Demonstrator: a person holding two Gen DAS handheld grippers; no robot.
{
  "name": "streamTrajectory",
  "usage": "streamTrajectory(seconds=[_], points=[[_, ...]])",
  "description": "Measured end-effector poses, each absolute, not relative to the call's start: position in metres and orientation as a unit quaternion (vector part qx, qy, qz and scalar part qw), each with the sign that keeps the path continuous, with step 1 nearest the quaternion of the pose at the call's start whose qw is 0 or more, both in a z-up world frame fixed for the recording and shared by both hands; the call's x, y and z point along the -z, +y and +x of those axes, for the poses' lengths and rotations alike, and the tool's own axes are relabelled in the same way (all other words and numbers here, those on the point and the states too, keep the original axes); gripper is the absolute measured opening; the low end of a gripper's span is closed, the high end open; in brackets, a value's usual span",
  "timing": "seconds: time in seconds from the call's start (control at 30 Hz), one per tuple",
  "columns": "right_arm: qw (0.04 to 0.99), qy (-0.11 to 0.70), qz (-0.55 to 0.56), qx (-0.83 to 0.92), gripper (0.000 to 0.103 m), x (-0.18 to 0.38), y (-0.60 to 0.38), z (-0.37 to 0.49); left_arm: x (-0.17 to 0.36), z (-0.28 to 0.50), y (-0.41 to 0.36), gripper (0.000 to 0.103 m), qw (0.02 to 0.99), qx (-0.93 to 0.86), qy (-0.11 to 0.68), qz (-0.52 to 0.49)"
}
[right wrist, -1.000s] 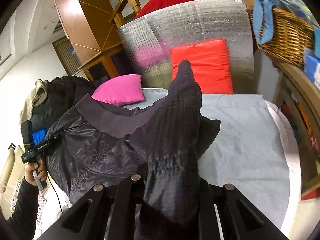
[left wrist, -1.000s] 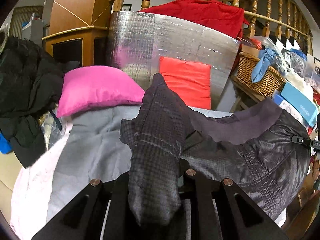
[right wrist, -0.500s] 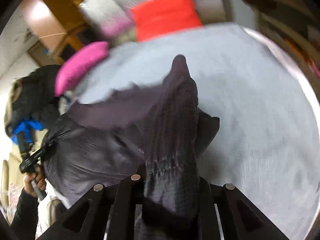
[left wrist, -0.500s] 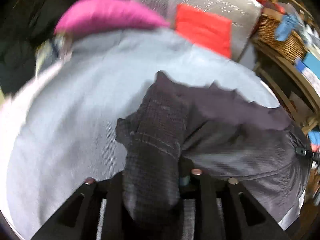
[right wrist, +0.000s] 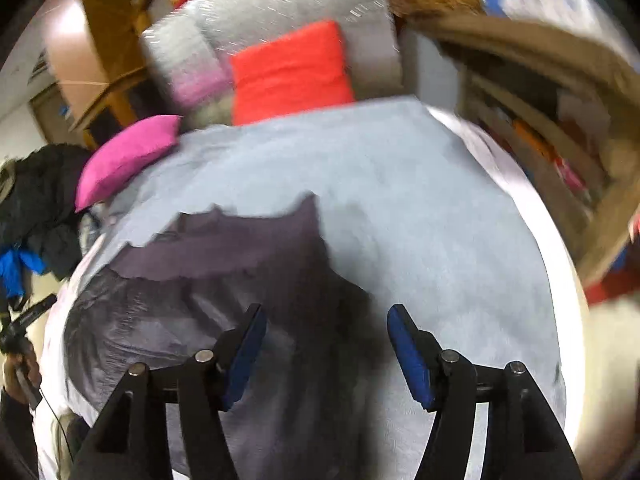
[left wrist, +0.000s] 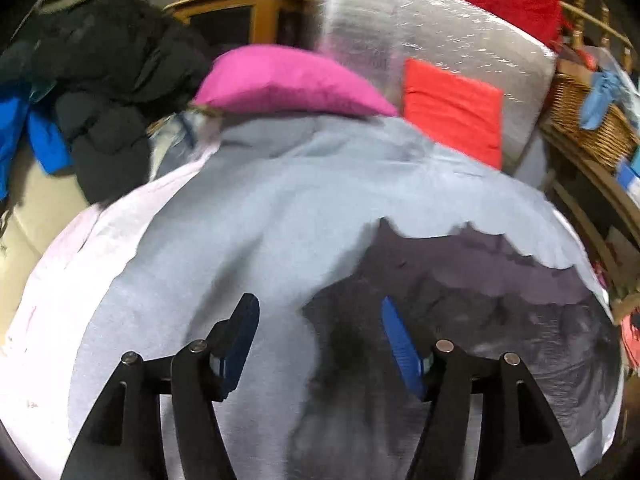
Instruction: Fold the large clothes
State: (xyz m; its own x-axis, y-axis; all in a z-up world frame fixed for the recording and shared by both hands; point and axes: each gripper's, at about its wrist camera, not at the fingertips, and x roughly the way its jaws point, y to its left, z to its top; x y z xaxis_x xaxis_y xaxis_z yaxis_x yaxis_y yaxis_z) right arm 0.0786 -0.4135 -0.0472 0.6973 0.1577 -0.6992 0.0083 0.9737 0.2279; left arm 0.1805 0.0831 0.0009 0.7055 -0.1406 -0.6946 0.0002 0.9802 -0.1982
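A dark quilted jacket point(left wrist: 500, 312) with a plum-coloured lining lies spread on the grey bed sheet point(left wrist: 260, 220). My left gripper point(left wrist: 318, 332) hovers over the jacket's left corner. Its jaws are opening, and the blurred dark fabric lies below and between the blue pads point(left wrist: 240, 336) without being pressed. In the right wrist view the jacket point(right wrist: 208, 280) fills the lower left. My right gripper point(right wrist: 326, 344) is over the jacket's right corner, its jaws also opening, with fabric under the pads point(right wrist: 410, 356) but not clamped.
A pink pillow point(left wrist: 288, 80), a red cushion point(left wrist: 452, 108) and a silver foil mat point(left wrist: 420, 28) stand at the bed's far end. Dark clothes point(left wrist: 100, 80) are piled at left. A wicker basket point(left wrist: 588, 120) sits at right. A hand point(right wrist: 20, 364) shows at the far left.
Both grippers came down toward the bed and let go of the jacket corners they were holding up. The jacket now lies flat on the sheet.
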Motion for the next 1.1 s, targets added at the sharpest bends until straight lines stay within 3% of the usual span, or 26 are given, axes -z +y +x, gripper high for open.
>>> streamTrajectory(seconds=[0.13, 0.37, 0.67, 0.93, 1.1], points=[[0.909, 0.395, 0.090, -0.101, 0.072, 0.048, -0.370, 0.098, -0.002, 0.182, 0.032, 0.066, 0.918, 0.087, 0.381, -0.064], [0.875, 0.465, 0.087, -0.106, 0.072, 0.107, -0.349, 0.144, 0.036, 0.191, -0.052, 0.068, 0.901, 0.127, 0.414, -0.015], [0.869, 0.473, 0.130, -0.064, 0.072, 0.140, -0.394, 0.166, 0.073, 0.220, -0.049, 0.071, 0.886, 0.079, 0.456, -0.017], [0.904, 0.421, 0.069, -0.029, 0.072, 0.095, -0.366, 0.121, 0.049, 0.193, -0.030, 0.071, 0.888, 0.064, 0.454, -0.038], [0.923, 0.379, 0.046, -0.049, 0.078, 0.072, -0.323, 0.067, 0.040, 0.167, -0.022, 0.071, 0.890, 0.061, 0.449, -0.049]])
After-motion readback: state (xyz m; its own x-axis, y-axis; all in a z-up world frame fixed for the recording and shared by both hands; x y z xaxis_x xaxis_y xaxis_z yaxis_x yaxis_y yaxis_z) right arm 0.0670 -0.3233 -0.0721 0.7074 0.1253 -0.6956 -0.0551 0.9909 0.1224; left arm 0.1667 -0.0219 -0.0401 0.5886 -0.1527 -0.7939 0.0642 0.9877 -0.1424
